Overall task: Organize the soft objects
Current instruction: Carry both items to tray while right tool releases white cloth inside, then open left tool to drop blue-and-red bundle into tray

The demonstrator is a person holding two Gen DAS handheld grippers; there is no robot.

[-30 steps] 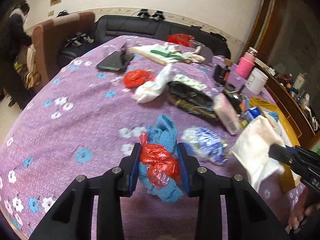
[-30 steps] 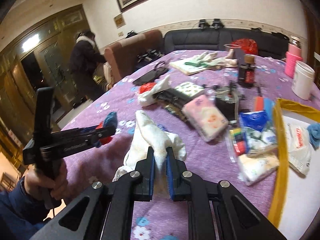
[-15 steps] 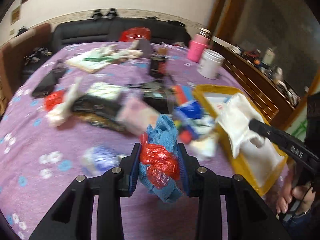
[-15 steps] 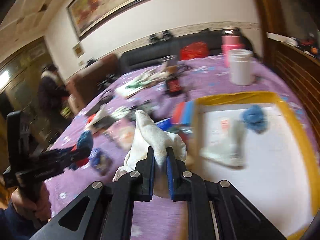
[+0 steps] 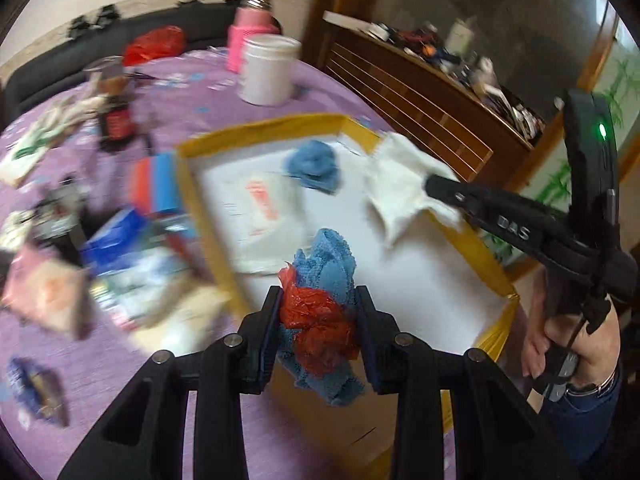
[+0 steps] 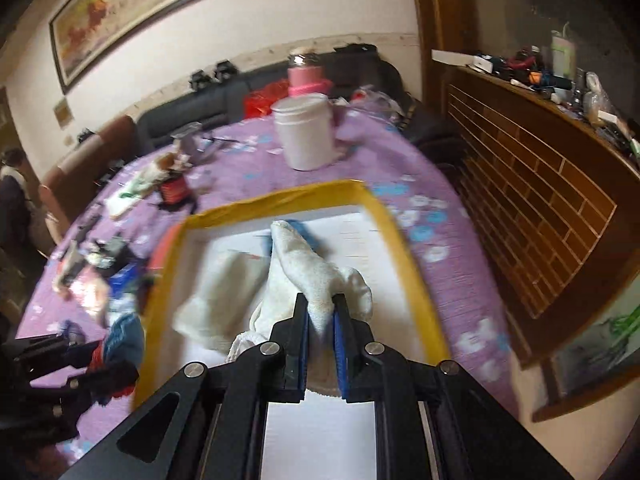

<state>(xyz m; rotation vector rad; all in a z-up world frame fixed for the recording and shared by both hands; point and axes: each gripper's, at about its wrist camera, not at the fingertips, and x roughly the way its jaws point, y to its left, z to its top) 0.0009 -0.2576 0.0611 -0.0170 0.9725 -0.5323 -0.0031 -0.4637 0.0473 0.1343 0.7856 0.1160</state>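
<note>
My left gripper [image 5: 318, 320] is shut on a blue knitted cloth [image 5: 332, 264] with a crumpled red plastic bag [image 5: 316, 320] and holds them over the near left edge of the yellow-rimmed tray [image 5: 260, 128]. My right gripper [image 6: 320, 316] is shut on a white cloth [image 6: 308, 272] and holds it above the tray [image 6: 408, 264]; it also shows in the left wrist view [image 5: 400, 176]. In the tray lie a blue cloth [image 5: 314, 164] and a white plastic bag [image 5: 264, 216].
The purple flowered tablecloth [image 6: 400, 152] carries a white jar [image 6: 306, 136], a pink container [image 6: 306, 76], a dark bottle [image 5: 116, 116] and several packets [image 5: 132, 264] left of the tray. A wooden cabinet [image 6: 540, 184] stands to the right.
Both grippers have swung right from the cluttered part of the table to over the tray, each still holding its cloth.
</note>
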